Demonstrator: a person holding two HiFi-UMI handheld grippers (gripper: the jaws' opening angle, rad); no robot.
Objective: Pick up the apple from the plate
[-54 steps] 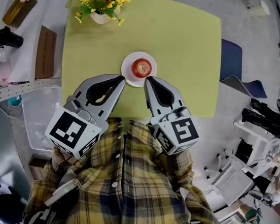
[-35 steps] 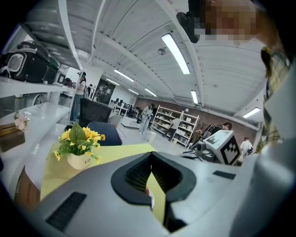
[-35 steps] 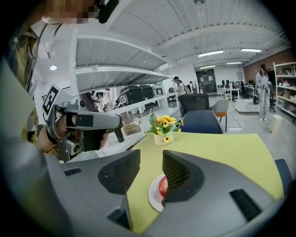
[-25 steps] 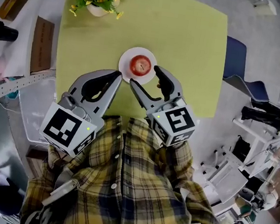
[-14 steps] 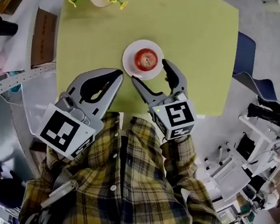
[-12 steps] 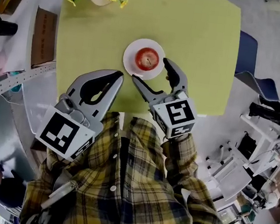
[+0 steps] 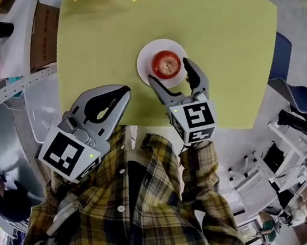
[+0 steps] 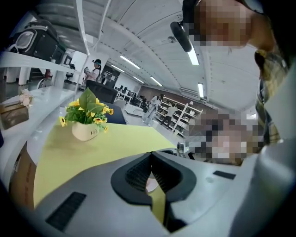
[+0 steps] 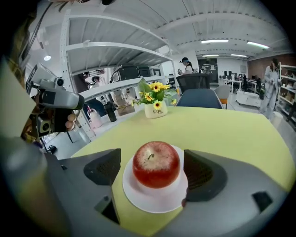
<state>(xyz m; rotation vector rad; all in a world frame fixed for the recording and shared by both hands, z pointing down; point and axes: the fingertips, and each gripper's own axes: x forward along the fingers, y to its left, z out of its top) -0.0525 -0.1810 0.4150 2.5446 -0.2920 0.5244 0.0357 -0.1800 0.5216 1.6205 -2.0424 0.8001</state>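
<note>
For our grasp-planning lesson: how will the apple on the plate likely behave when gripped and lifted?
The apple looks round and glossy, so it may slip or roll if nudged. It seems firm, probably holding shape under a squeeze. The small plate beneath might slide.

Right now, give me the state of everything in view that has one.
Apple: whole, stem up, sitting on the plate, not gripped.
Plate: flat on the table, holding only the apple.
Right gripper: open, jaws just opened wide, apple between them, pads apart from it.
Left gripper: shut, empty, short of the plate.
Flower pot: upright at the far table edge.
</note>
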